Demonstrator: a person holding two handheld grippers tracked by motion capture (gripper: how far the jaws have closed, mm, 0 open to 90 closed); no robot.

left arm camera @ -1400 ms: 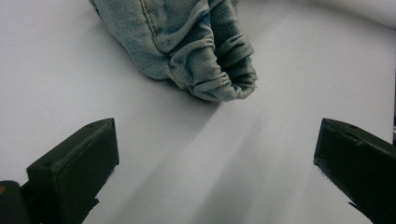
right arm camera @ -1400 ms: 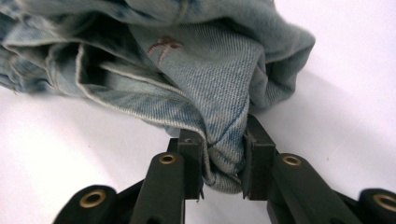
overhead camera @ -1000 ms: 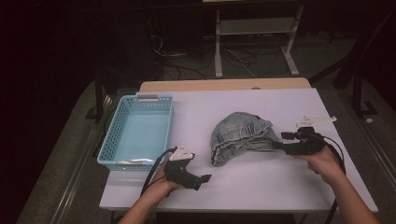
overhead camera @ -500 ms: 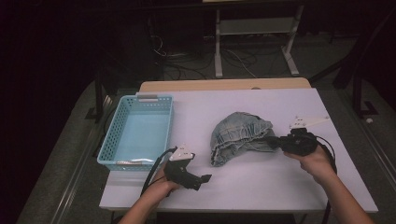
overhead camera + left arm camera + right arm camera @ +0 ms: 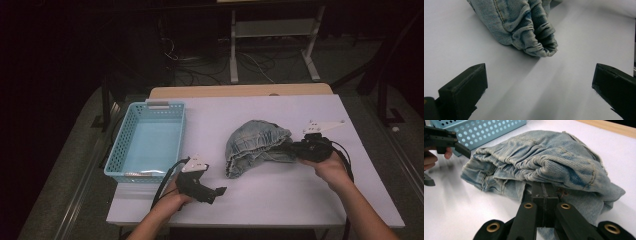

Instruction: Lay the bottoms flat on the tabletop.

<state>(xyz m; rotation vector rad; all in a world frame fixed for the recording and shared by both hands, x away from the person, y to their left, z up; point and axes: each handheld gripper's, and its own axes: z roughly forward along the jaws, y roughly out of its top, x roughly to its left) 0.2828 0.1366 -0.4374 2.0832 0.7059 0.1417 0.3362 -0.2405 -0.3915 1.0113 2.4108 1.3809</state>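
A crumpled pair of light blue denim jeans lies on the white table, right of centre. My right gripper reaches in from the right, its jaws pressed together on the edge of the jeans. In the right gripper view, the right gripper has its tips tucked under the folds, with cloth pinched between them. My left gripper rests near the front edge, left of the jeans, jaws wide apart. In the left gripper view, the left gripper has only bare table between its jaws, and a rolled hem of the jeans lies ahead.
A light blue perforated basket stands at the table's left side; its wall also shows behind the jeans. A wooden strip runs along the far edge. Beyond it are a dark floor, cables and a white stand.
My right gripper has slid left to the edge of the jeans, and its jaws have gone from apart to together on the cloth. The left gripper has stayed put.
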